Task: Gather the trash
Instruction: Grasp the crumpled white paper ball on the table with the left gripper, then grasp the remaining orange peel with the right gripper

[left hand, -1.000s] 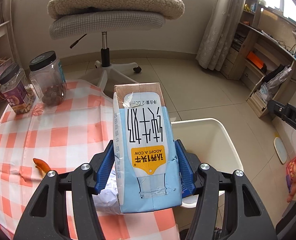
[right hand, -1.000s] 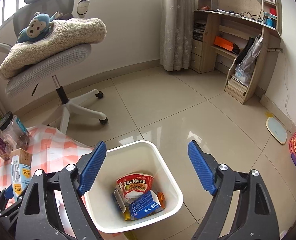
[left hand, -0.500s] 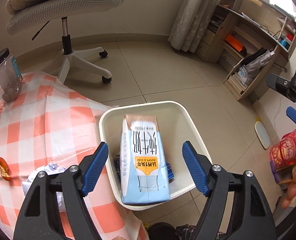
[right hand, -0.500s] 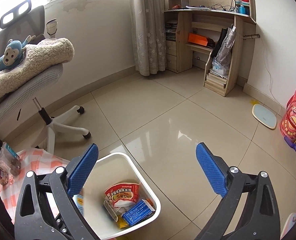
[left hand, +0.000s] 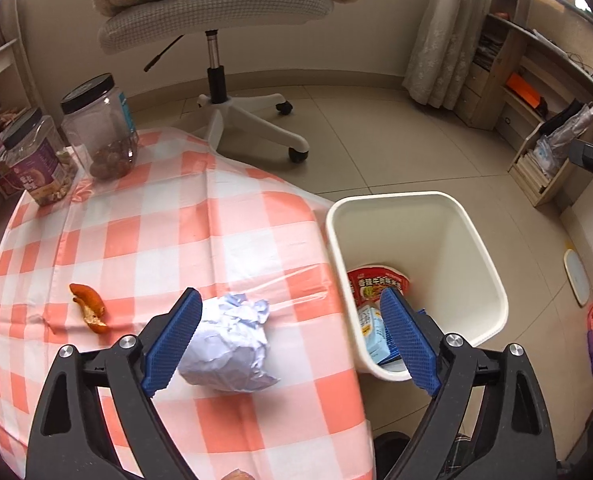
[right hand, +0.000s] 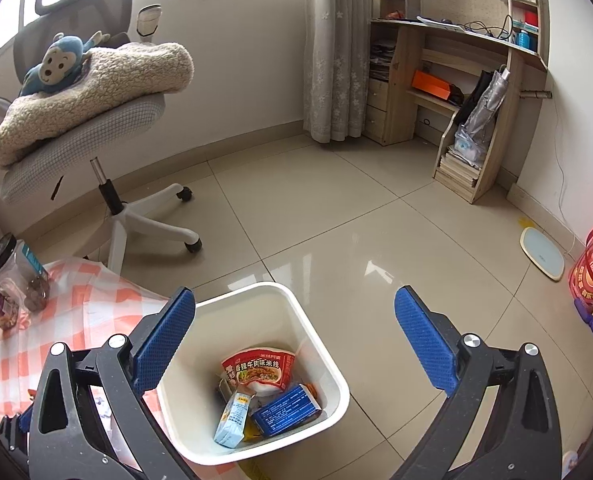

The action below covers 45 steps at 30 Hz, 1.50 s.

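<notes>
My left gripper (left hand: 290,334) hangs over the table's right edge, its jaws opening with nothing pressed between them. A crumpled white paper ball (left hand: 226,346) lies on the checked cloth beside its left finger. An orange peel (left hand: 88,312) lies further left. The white bin (left hand: 416,212) stands on the floor beside the table; inside lie the blue milk carton (right hand: 232,416), a red noodle cup (right hand: 260,368) and a blue box (right hand: 286,406). My right gripper (right hand: 294,334) stays open above the bin, holding nothing.
Two black-lidded jars (left hand: 96,136) (left hand: 36,164) stand at the far left of the table (left hand: 168,236). A grey office chair (left hand: 216,20) with a folded blanket is beyond the table. Shelves (right hand: 476,92) line the right wall; a scale (right hand: 542,254) lies on the floor.
My left gripper carried the milk carton from the table to the bin, opened and let it drop in, then swung back toward the paper ball. The right gripper opened a little wider.
</notes>
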{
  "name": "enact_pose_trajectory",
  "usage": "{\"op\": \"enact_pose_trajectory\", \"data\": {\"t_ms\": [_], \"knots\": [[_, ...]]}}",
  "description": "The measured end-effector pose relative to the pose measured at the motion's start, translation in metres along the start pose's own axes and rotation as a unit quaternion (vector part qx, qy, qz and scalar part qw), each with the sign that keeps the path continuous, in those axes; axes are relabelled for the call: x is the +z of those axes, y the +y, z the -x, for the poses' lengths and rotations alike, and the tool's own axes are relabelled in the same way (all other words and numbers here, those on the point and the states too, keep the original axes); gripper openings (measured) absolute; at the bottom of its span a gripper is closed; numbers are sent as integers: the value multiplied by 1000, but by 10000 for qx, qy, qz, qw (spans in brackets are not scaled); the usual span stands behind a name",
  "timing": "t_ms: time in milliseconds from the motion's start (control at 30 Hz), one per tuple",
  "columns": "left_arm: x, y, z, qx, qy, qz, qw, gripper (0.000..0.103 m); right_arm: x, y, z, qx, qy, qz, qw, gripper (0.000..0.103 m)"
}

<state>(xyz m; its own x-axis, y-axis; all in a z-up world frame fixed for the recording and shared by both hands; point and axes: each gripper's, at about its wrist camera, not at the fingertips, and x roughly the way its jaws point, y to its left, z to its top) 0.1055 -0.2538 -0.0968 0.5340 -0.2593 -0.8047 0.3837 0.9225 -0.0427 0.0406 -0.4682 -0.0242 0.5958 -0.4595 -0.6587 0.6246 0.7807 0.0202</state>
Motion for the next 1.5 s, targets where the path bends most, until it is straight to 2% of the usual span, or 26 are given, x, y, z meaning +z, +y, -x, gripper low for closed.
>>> {"op": "enact_pose_trajectory", "data": {"t_ms": [200,700,733,767,800,967,1133,1233,1367,1500], "knots": [[-21,32,-12,323,169,83,9993,89,-7,33,3,158,39,345,9993,96],[-34,38,-36,245,483,-44,9985,89,-17,76,-4,214,202,746,9968,96],[-34,39,-37,251,488,-68,9985,88,-18,79,-5,217,226,759,9966,96],[-35,39,-37,232,502,-97,9984,80,-19,81,-6,219,250,777,9964,96],[-36,40,-38,190,536,-131,9983,66,-20,85,-8,220,270,801,9962,96],[-38,56,-25,36,438,-99,9990,60,-25,113,-15,299,377,957,9942,96],[-34,100,6,164,100,207,9996,60,-40,165,-21,522,507,1313,9887,96],[-30,138,27,419,-140,468,9979,60,-54,203,-21,720,560,1582,9832,96],[-30,193,49,828,-323,903,9919,60,-77,255,-17,1071,585,1985,9725,96],[-34,246,67,1164,-437,1380,9826,60,-107,303,-15,1477,685,2437,9561,96]]}}
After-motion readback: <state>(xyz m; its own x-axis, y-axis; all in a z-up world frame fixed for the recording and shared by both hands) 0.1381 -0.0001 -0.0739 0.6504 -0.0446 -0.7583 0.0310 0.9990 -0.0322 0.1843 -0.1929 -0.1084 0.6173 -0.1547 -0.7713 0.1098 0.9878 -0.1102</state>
